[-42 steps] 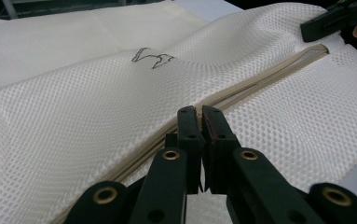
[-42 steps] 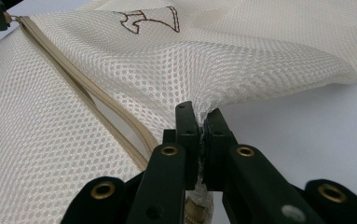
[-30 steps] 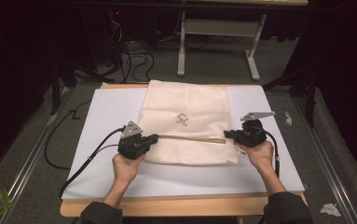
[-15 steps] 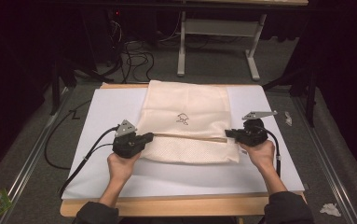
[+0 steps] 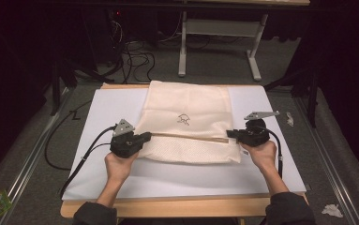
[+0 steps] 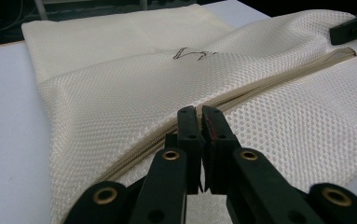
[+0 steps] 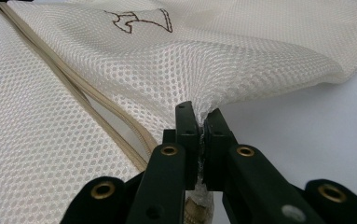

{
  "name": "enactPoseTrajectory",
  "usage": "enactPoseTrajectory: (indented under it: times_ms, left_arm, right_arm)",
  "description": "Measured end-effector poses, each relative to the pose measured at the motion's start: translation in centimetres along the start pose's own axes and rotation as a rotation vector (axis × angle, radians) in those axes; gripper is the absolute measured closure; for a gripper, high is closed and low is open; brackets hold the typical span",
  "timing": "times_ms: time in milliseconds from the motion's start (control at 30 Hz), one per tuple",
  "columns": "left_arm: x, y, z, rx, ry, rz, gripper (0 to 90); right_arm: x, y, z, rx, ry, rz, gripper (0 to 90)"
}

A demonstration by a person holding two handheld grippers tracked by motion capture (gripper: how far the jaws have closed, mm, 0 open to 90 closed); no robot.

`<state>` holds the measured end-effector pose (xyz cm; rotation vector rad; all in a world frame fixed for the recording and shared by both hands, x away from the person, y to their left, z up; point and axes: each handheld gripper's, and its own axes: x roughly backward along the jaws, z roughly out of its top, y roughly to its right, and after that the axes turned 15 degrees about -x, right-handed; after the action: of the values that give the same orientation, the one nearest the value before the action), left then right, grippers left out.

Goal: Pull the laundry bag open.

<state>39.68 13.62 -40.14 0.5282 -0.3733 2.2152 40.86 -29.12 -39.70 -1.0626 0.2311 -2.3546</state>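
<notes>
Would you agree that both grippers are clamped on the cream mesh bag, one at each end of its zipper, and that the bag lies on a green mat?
Not quite: the high view shows the mat is white. Otherwise right: the left gripper and right gripper are shut on the mesh bag at the zipper ends.

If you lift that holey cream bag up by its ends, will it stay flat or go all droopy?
Probably droopy. The mesh bag already puckers into folds where the right gripper pinches it, so it looks soft, not stiff. It lies thin and flat on the white mat, so it is likely light. The zipper edge may sag least.
</notes>
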Motion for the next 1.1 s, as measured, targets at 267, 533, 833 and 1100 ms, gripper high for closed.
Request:
enactPoseTrajectory:
  times_ms: [267, 533, 833, 1100]
  left_arm:
    - [0.1, 0.0, 0.0, 0.002, 0.003, -0.001, 87.2]
    - [0.6, -0.5, -0.2, 0.01, 0.004, 0.018, 87.2]
    - [1.2, -0.9, -0.2, 0.013, 0.007, 0.032, 87.2]
    - [1.9, -1.5, -0.5, 0.024, 0.005, 0.048, 87.2]
  right_arm:
    - [0.0, -0.1, 0.0, 0.002, 0.001, -0.004, 88.9]
    - [0.2, 0.2, 0.0, 0.002, 0.003, -0.018, 88.9]
    - [0.2, 0.3, 0.1, 0.0, 0.001, -0.024, 88.9]
    - [0.3, 0.6, 0.0, 0.002, 0.001, -0.041, 88.8]
